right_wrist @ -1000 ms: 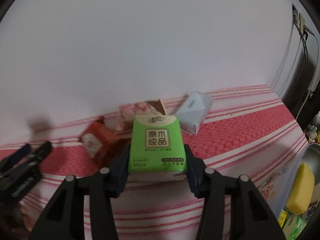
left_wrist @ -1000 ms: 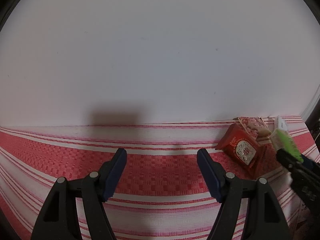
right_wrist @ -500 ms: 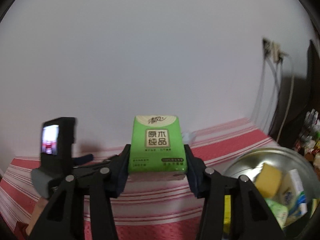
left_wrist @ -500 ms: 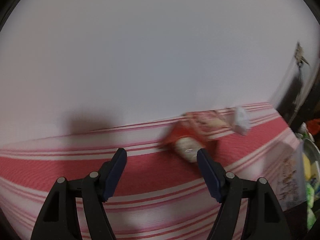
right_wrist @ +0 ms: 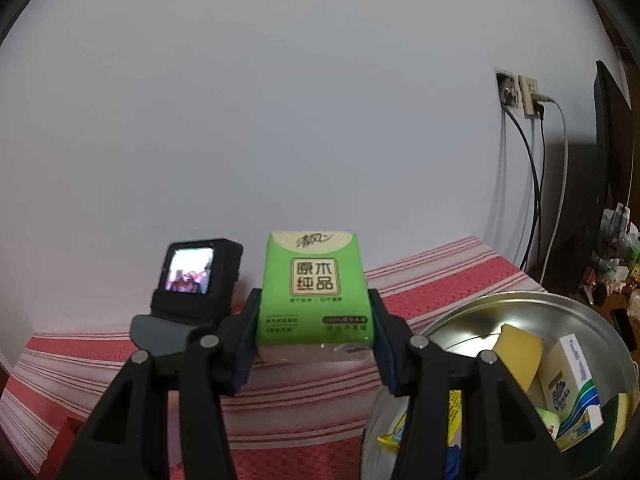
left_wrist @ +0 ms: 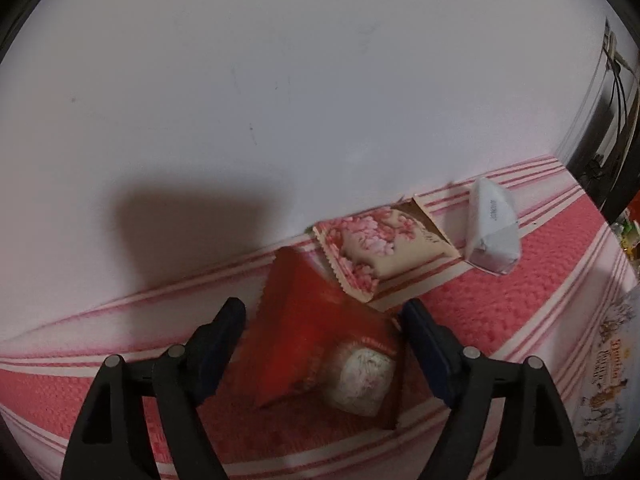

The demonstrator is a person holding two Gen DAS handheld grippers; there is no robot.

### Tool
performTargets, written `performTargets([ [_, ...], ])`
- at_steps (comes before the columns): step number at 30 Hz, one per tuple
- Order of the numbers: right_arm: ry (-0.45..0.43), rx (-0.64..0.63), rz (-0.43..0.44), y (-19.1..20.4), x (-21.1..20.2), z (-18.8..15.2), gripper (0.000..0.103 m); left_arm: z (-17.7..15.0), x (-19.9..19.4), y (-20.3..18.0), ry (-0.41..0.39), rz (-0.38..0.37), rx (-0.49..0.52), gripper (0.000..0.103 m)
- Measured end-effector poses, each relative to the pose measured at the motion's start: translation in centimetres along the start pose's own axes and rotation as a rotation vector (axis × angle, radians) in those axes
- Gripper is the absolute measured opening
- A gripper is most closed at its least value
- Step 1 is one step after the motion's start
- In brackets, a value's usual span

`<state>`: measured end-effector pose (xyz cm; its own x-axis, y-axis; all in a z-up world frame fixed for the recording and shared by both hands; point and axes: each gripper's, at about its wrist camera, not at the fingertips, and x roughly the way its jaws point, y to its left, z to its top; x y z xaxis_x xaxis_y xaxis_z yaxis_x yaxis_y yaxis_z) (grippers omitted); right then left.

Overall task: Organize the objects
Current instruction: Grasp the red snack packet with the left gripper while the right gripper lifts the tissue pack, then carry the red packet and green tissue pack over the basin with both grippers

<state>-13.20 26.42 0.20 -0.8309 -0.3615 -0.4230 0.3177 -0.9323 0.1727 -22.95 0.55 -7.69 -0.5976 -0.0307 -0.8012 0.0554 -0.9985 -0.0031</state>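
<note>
Left gripper (left_wrist: 324, 320) wide open over red packet (left_wrist: 320, 344); right gripper (right_wrist: 314, 336) clamps green tissue pack (right_wrist: 314, 288) beside metal bowl (right_wrist: 600, 320).

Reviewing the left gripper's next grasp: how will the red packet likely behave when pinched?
The red packet looks like thin crimped foil, so it will probably crumple. It is puffed and lies tilted, so it may shift. The open left gripper straddles it; it is probably light.

1. A plain, pale grey-white wall (right_wrist: 320, 100) fills the background.
2. A red-and-white striped woven cloth (left_wrist: 500, 304) covers the surface below it.
3. White wall sockets (right_wrist: 530, 96) hold plugs; dark and white cables (right_wrist: 534, 200) hang down.
</note>
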Motion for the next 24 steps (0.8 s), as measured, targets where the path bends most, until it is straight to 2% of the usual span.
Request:
performTargets([
  [2, -0.001, -0.002, -0.001, 0.2, -0.1, 0.1, 0.05, -0.3, -0.2, 0.3, -0.02, -0.009, -0.003, 0.082],
  [3, 0.0, -0.002, 0.0, 0.2, 0.0, 0.1, 0.05, -0.3, -0.4, 0.4, -0.024, -0.008, -0.007, 0.078],
  [5, 0.003, -0.003, -0.001, 0.2, 0.1, 0.1, 0.05, -0.5, -0.9, 0.8, -0.043, -0.005, -0.016, 0.058],
  [7, 0.009, -0.003, -0.003, -0.3, 0.6, 0.2, 0.05, -0.8, -1.4, 1.2, -0.058, -0.027, -0.025, 0.031],
  [8, 0.011, 0.0, -0.004, -0.5, 0.7, 0.2, 0.05, -0.9, -1.6, 1.5, -0.061, -0.054, -0.03, 0.026],
  [12, 0.004, 0.004, -0.011, -0.3, 0.4, -0.1, 0.05, -1.3, -2.4, 2.2, -0.077, -0.105, -0.052, 0.025],
  [15, -0.009, 0.003, -0.021, -0.2, 0.3, -0.3, 0.05, -1.8, -4.4, 2.8, -0.148, -0.112, -0.06, 0.025],
  [19, -0.02, -0.002, -0.042, -0.2, 0.1, -0.2, 0.05, -2.7, -7.3, 1.9, -0.257, 0.005, -0.027, 0.025],
  [24, -0.07, -0.015, -0.079, 0.3, -0.7, 0.0, 0.05, -4.3, -10.4, 2.0, -0.353, 0.07, -0.016, 0.025],
])
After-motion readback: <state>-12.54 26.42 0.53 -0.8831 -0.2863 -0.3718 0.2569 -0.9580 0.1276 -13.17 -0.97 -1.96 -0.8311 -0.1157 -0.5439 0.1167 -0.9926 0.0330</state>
